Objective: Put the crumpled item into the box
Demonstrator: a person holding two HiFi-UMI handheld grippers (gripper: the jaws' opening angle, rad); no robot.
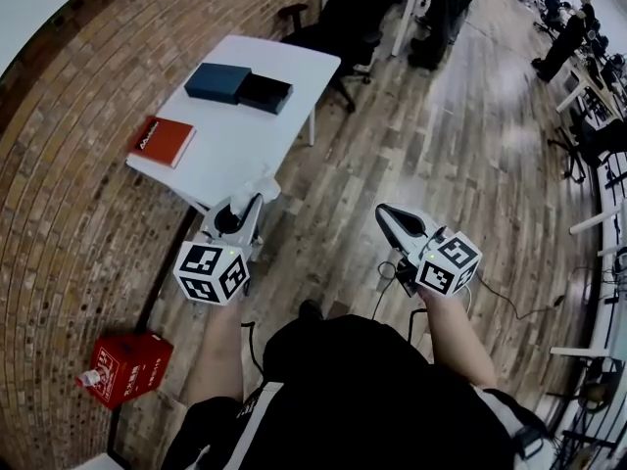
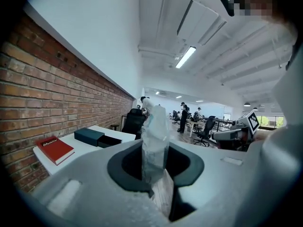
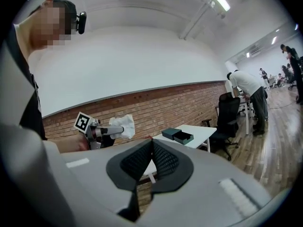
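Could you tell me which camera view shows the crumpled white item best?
The left gripper view: the crumpled item stands close up, pinched in the left gripper. The head view shows only a small white tuft of it; the right gripper view shows it small, from the side.

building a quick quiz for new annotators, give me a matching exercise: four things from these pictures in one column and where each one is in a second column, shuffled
Things
1. crumpled white item
2. red hardcover book
3. dark teal rectangular box
4. red cardboard carton

Places
A. down at the foot of the brick wall
B. far end of the white table, right beside a black tray
C. clamped between the left gripper's jaws
D. lying flat at the near end of the white table

Pairs: 1-C, 2-D, 3-B, 4-A
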